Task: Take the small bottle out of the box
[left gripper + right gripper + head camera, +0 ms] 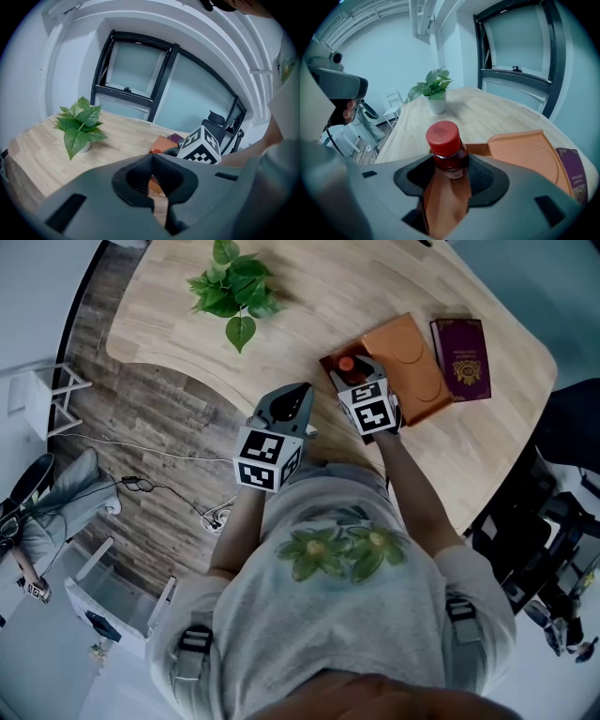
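Note:
A small bottle (346,363) with a red cap (442,134) stands in an orange box (330,365) whose lid (409,360) lies open to the right. My right gripper (352,372) reaches into the box. In the right gripper view its jaws (447,174) press on both sides of the bottle's body (449,159), just below the cap. My left gripper (292,397) hangs shut and holds nothing, over the table's near edge, left of the box. In the left gripper view its jaws (153,183) meet, with the box (161,143) beyond them.
The light wooden table (328,287) holds a potted green plant (234,292) at its far left and a purple booklet (461,359) right of the box lid. Cables lie on the wood floor (141,427) at the left. A dark chair (544,549) stands at the right.

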Tool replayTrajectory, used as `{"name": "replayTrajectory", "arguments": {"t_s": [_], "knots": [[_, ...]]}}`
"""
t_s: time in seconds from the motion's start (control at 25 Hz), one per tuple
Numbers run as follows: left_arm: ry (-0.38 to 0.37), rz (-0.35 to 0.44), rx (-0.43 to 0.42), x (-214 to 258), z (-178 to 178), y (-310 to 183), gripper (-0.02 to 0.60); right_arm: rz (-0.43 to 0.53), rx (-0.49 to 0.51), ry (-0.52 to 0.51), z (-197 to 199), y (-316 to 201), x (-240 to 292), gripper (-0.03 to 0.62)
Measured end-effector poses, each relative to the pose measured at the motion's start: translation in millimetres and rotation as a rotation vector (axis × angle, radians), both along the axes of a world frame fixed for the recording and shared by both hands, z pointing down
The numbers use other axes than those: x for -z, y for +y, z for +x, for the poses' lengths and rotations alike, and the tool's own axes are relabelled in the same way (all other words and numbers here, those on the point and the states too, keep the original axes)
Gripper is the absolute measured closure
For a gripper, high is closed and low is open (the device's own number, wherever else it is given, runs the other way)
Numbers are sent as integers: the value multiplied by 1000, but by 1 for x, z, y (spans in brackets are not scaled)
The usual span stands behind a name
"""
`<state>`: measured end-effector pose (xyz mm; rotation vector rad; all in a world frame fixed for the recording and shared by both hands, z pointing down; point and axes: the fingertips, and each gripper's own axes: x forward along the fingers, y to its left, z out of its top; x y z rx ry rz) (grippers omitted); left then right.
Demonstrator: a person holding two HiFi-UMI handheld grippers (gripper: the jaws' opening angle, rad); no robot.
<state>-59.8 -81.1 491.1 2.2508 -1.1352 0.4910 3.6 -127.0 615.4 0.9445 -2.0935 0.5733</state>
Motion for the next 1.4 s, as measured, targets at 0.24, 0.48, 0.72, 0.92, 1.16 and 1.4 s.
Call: {"name": "replayTrajectory", "arguments": {"t_s": [0.24, 0.48, 0.72, 0.92, 1.16, 1.4], "knots": [[-1, 11, -4, 4, 2, 2, 574, 21, -1, -17, 1, 0, 8, 382], [-3, 25, -5, 8, 3, 5, 574, 45, 2, -33, 2, 1, 19, 382], [-3, 43, -1, 15, 3, 9, 574, 66, 10, -41, 3, 5, 30, 382], [-6, 50, 1, 17, 4, 13, 574, 87, 30, -44, 5, 8, 37, 382], [-10, 59, 7, 21, 3, 16, 574, 104, 53, -48, 4, 12, 47, 382], [-15, 70, 9, 22, 3, 17, 574, 122, 66, -63, 2, 16, 57, 382]]}}
